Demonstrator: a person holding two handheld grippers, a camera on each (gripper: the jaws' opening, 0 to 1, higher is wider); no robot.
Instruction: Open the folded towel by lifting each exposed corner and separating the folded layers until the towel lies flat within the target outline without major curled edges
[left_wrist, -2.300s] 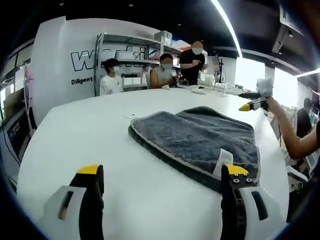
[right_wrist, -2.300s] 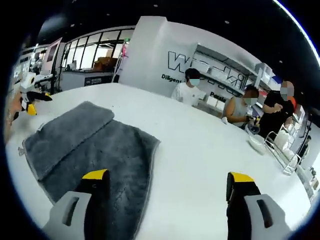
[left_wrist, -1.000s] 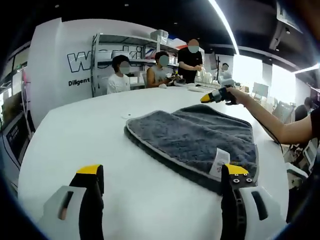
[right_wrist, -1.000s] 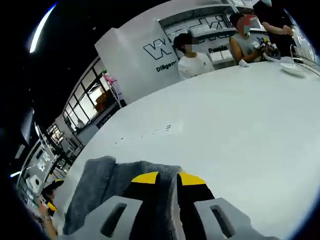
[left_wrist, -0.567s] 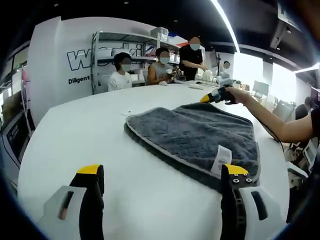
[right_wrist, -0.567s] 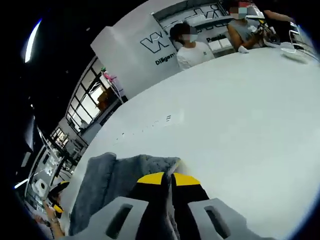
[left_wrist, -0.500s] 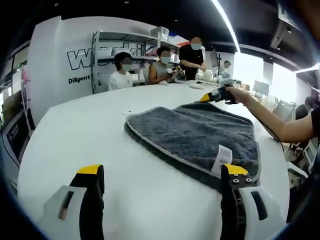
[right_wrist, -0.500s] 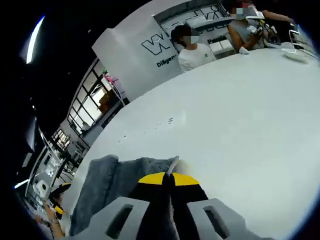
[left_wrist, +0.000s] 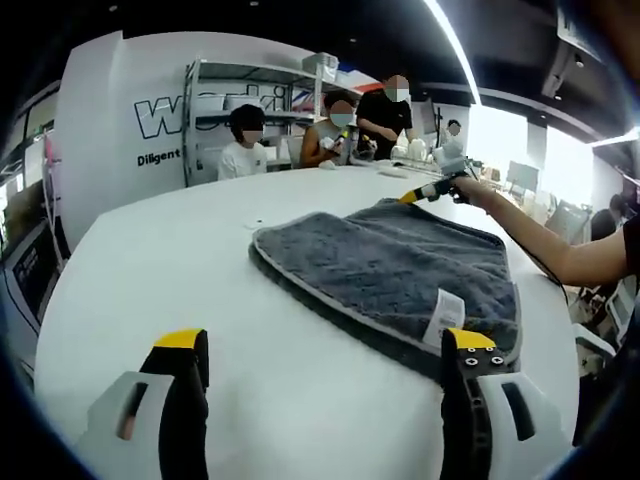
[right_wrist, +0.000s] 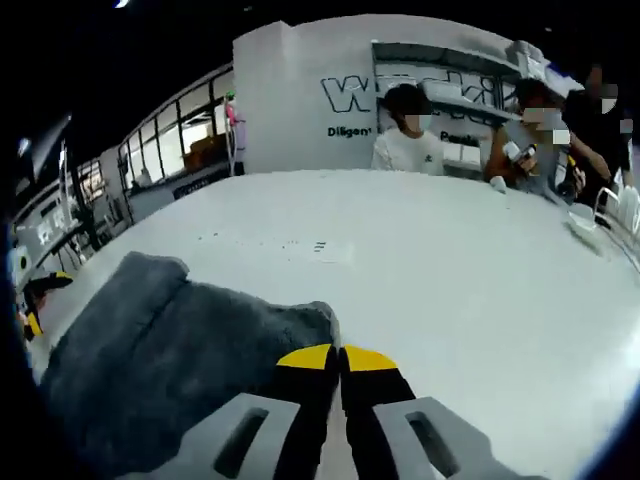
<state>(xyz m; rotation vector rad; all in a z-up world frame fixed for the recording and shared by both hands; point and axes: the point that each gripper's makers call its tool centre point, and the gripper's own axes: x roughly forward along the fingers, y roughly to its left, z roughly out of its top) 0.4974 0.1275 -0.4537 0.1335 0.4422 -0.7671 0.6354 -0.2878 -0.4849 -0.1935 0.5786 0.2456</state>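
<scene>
right gripper (right_wrist: 338, 352), jaws pinching the far corner of the folded grey terry towel (left_wrist: 395, 270), begins unfolding; next, lift it over. left gripper (left_wrist: 325, 345) waits, jaws spread.

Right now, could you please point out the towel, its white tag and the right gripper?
towel (left_wrist: 390, 262), left gripper view, middle of top layer.
tag (left_wrist: 441, 318), left gripper view, its centre.
right gripper (right_wrist: 337, 353), right gripper view, between the yellow tips.

Left gripper view: low over bench (left_wrist: 150, 270), facing the towel (left_wrist: 400, 270).
Right gripper view: close at towel's far corner.
Shared: towel, bench.
</scene>
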